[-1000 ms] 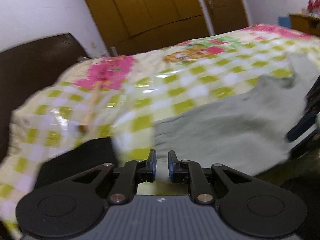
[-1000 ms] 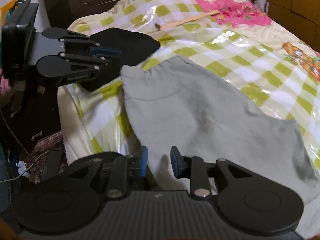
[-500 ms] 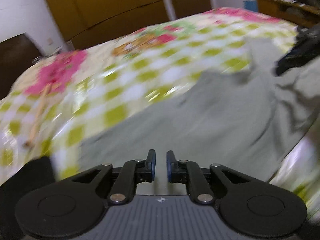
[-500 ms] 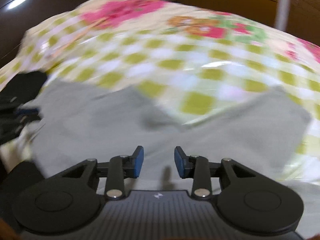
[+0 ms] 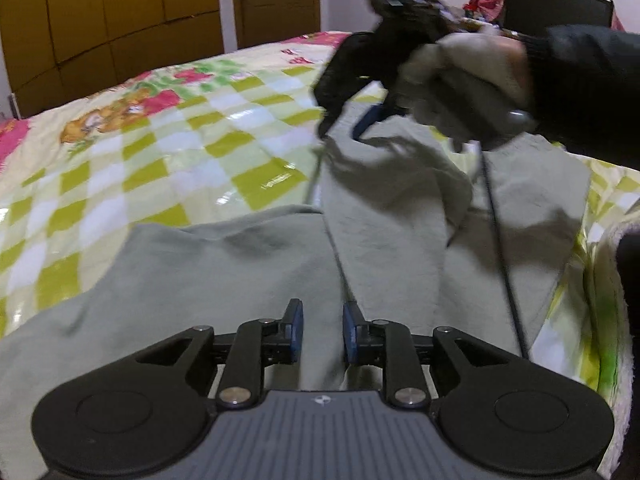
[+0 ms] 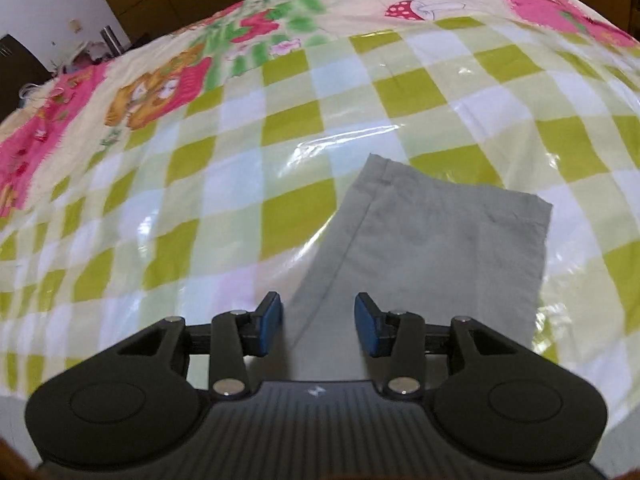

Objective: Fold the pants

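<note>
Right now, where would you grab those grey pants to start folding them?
Probably the leg's hem corner, which lies flat with free edges on the checked sheet. The right gripper, jaws open, could come in low from the near side along the leg. The pants lie spread flat.

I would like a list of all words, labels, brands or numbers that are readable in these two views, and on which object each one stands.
No readable text in either view.
Left gripper: a small pale emblem on its body, a logo shape, no letters.
Right gripper: the same kind of emblem, no letters.
Bedspread: only pictures (mushrooms, strawberries, a cartoon animal), no words.
</note>
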Tool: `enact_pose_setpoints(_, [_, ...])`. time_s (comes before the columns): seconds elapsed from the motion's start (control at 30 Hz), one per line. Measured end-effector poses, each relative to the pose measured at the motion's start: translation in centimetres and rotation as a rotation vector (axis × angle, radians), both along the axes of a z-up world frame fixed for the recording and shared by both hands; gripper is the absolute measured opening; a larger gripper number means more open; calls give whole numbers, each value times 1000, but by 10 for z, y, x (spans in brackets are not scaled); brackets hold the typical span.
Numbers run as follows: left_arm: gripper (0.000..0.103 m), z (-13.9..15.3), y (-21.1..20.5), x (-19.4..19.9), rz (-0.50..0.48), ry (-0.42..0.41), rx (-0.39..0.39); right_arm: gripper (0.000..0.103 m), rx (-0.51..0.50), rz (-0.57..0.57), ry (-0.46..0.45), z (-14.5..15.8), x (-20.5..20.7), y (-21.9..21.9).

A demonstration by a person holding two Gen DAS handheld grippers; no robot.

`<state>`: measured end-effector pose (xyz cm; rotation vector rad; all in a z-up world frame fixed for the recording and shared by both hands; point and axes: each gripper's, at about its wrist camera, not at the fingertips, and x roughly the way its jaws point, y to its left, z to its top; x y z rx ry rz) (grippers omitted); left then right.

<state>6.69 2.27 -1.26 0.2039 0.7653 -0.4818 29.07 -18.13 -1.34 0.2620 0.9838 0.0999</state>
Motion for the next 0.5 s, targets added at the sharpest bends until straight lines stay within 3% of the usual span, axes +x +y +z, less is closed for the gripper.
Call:
enact_pose_setpoints(0.07, [36, -3, -4, -2, -4, 1, 16, 42, -36, -10, -2, -6, 7, 3])
enact_pose_setpoints(0.13, [36, -4, -6, -5, -6, -3, 29, 42, -9, -38, -1, -6, 8, -2])
enact_pose_setpoints(0.2, [36, -4, -7, -5, -4, 2, 25, 30, 2, -53, -2, -4, 8, -8])
enact_pose_setpoints(0.23, [36, -3, -8, -6, -2, 2, 26, 14, 8, -53, -2, -3, 8, -11])
enact_pose_setpoints(0.27, [36, -2, -9, -7, -2, -1, 28, 5, 26, -48, 3, -2, 7, -15])
enact_pose_setpoints(0.37, [36, 0, -13, -8, -5, -11, 32, 2, 92, -39, -2, 4, 0, -32])
enact_pose_setpoints(0.5, [34, 10, -20, -10, -15, -32, 38, 2, 190, -38, -80, 34, -33, -68])
